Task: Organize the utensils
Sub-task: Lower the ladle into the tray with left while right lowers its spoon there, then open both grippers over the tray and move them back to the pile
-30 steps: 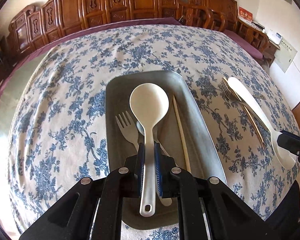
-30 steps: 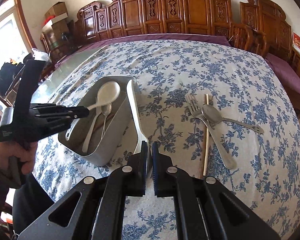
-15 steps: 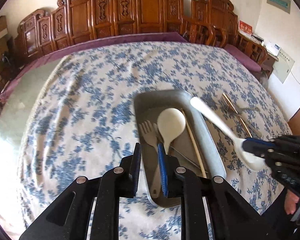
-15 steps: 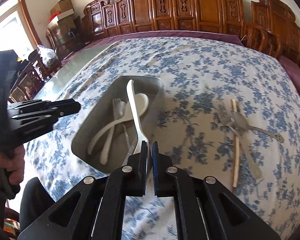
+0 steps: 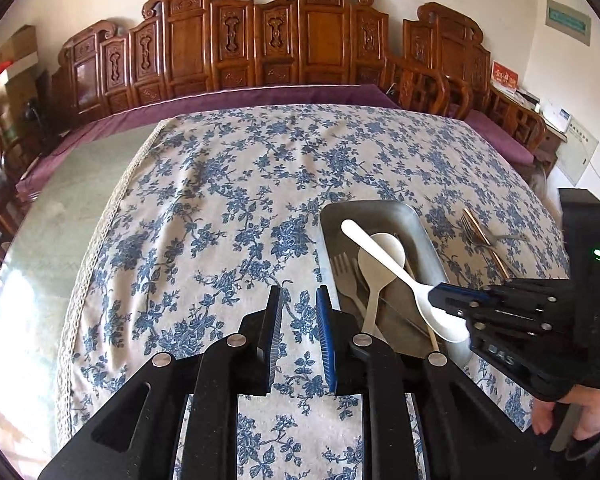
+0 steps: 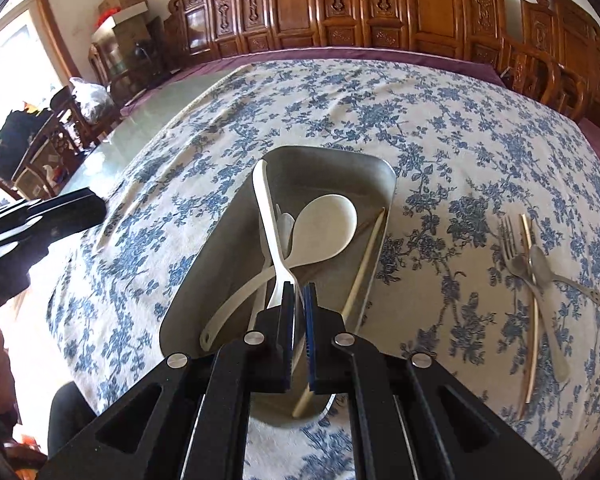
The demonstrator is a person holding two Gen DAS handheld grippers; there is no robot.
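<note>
A grey metal tray [image 6: 382,170] lies on the flowered cloth and holds a white rice spoon [image 6: 328,226], a fork [image 5: 342,268] and a chopstick [image 6: 366,264]. My right gripper [image 6: 298,294] is shut on the bowl end of a long white spoon [image 6: 266,216], which hangs over the tray with its handle pointing away. The left wrist view shows that gripper [image 5: 436,300] and spoon [image 5: 380,256] above the tray [image 5: 364,205]. My left gripper [image 5: 298,296] is open with nothing between its pads, over bare cloth left of the tray.
To the right of the tray, a metal fork [image 6: 514,252], a metal spoon [image 6: 540,262] and a chopstick [image 6: 531,312] lie crossed on the cloth. Carved wooden chairs [image 5: 300,40] line the far side of the table. A hand [image 5: 580,416] grips the right tool's handle.
The left gripper let go of the white rice spoon in the tray, opened, rose and shifted left. The right gripper carried the long white spoon from the cloth to above the tray.
</note>
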